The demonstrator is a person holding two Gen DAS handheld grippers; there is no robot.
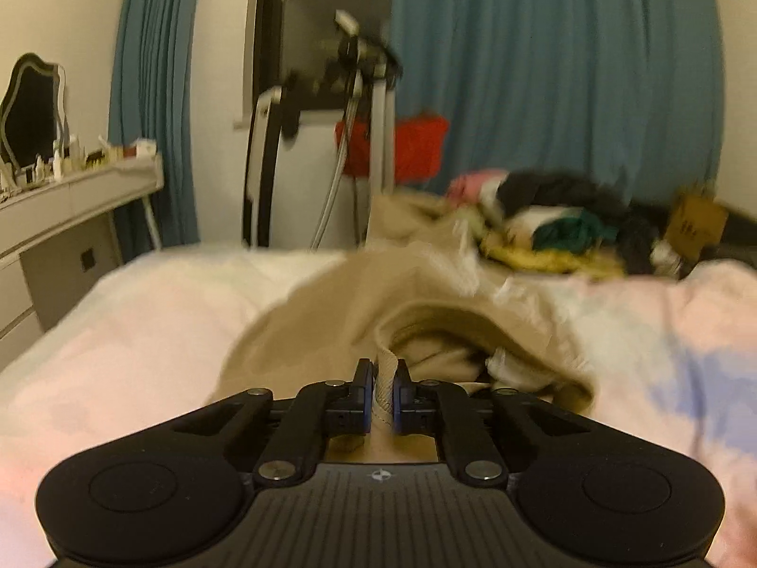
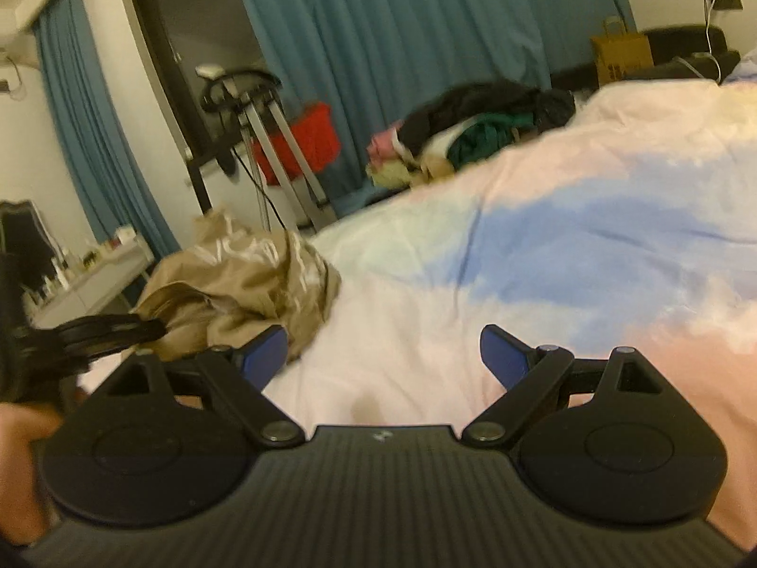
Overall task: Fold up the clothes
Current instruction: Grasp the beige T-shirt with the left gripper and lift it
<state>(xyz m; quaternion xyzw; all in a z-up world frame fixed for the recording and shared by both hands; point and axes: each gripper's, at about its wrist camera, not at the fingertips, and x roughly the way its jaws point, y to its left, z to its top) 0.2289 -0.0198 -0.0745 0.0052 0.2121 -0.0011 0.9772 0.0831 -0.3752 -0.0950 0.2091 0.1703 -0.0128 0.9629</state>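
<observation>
Jaws first: your left gripper point(image 1: 382, 378) is pinched together on a pale ribbed edge of the tan garment point(image 1: 331, 312), the strip standing upright between the blue pads point(image 1: 366, 395). Your right gripper point(image 2: 383, 352) has its jaws spread wide, nothing between them, hovering over bare bedspread point(image 2: 591, 246)

Tan garment lies crumpled on the bed, bunched up; from the left wrist it spreads straight ahead of the clamp. From the right wrist the same garment point(image 2: 246, 284) sits ahead and to the left, just beside the right gripper's left pad point(image 2: 265, 355); contact there is probably none, but blur makes it hard to judge

Left gripper shows as a dark smear at the left edge of the right wrist view point(image 2: 94, 331)

Further back on the bed: heap of mixed clothes point(image 1: 558, 217), black, green, pink, yellow. Teal curtain point(image 1: 558, 71) behind. Brown paper bag point(image 2: 620, 54) far right
</observation>
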